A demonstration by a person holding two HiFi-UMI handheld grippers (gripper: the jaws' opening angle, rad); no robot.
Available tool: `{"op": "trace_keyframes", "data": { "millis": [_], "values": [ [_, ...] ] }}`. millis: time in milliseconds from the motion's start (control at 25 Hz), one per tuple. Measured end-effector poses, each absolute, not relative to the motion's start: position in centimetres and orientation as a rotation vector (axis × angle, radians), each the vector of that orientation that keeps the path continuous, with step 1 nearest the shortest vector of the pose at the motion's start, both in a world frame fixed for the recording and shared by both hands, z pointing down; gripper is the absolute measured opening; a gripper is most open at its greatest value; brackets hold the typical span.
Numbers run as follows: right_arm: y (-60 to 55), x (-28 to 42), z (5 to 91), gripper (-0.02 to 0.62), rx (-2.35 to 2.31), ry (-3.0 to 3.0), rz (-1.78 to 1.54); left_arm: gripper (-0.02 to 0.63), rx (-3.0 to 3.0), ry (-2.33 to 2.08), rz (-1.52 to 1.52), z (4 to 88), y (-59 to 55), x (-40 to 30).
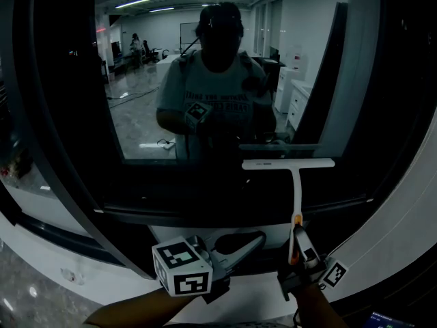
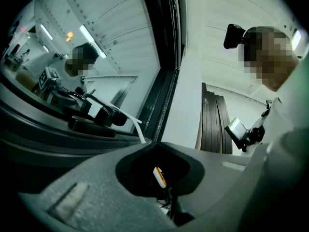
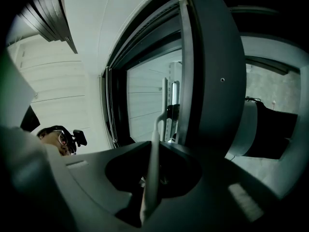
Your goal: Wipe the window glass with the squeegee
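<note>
Window glass (image 1: 157,115): large, fixed. Squeegee (image 1: 295,183): judged light, stiff, probably slippery plastic; blade lay against the lower glass; best held low on its handle. Right gripper (image 1: 299,243): clamped on that handle. Left gripper (image 1: 258,239): jaws together, empty.

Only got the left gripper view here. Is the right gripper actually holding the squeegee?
Observer: Yes. In the right gripper view, the right gripper is shut on the squeegee handle, which runs straight out between its jaws.
Operator: Blade on the glass?
Observer: The head view shows the blade level, low on the window glass. Its reflection sits just above it, so I can't confirm contact.
Operator: Left gripper clear of it?
Observer: Yes. The head view has the left gripper to the left of the handle, apart from it.
</note>
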State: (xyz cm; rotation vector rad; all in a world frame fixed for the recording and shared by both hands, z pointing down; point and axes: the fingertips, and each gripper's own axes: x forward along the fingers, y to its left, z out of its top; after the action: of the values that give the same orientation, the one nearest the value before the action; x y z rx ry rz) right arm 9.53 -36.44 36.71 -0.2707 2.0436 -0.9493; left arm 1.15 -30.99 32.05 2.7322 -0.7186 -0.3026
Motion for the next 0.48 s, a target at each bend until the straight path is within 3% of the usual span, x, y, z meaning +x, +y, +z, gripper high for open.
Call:
{"op": "trace_keyframes", "data": {
  "millis": [480],
  "values": [
    [-34.3,6.9,30.9,0.061,-0.176,2.058,-0.848,0.0,2.767,-0.694,-0.327,31.0,-29.3,-1.0]
  ]
}}
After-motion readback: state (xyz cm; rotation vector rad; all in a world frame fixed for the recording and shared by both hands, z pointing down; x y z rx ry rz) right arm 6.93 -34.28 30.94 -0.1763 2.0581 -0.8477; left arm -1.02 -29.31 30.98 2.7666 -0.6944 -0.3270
